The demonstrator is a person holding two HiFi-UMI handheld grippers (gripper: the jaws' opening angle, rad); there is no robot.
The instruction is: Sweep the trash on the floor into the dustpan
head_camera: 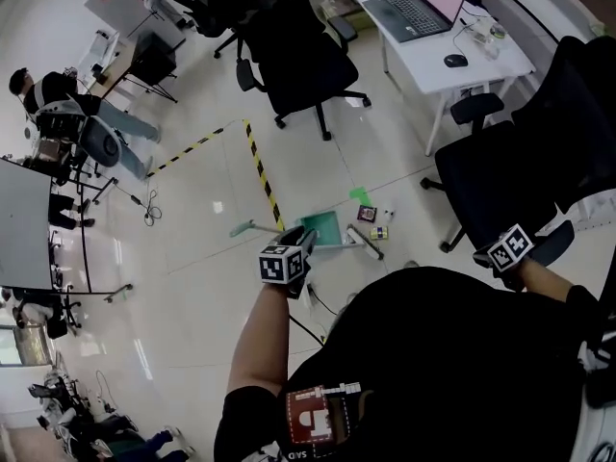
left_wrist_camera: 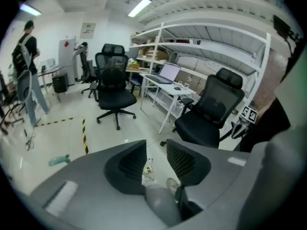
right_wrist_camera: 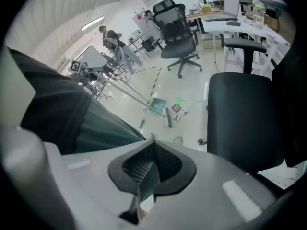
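A green dustpan (head_camera: 322, 229) (right_wrist_camera: 157, 105) sits on the pale floor. Its grey pole (left_wrist_camera: 160, 205) is between the jaws of my left gripper (head_camera: 306, 242) (left_wrist_camera: 156, 150), which is shut on it. A grey broom head (head_camera: 366, 242) (right_wrist_camera: 168, 118) lies beside the pan, and its pole ends in a teal grip (head_camera: 241, 227) (left_wrist_camera: 58, 160) on the floor. Trash lies just beyond the pan: a green scrap (head_camera: 361, 195) (right_wrist_camera: 179, 101), a small dark box (head_camera: 367, 214) and a yellow piece (head_camera: 379, 232). My right gripper (head_camera: 508, 251) (right_wrist_camera: 152, 150) hangs far right by a chair with its jaws closed together, away from the broom.
A black office chair (head_camera: 520, 171) stands close on the right and another (head_camera: 298, 56) stands behind the trash. A white desk (head_camera: 481, 61) with a laptop is at the back right. Yellow-black tape (head_camera: 262, 176) runs across the floor. A person (head_camera: 58, 94) stands at far left.
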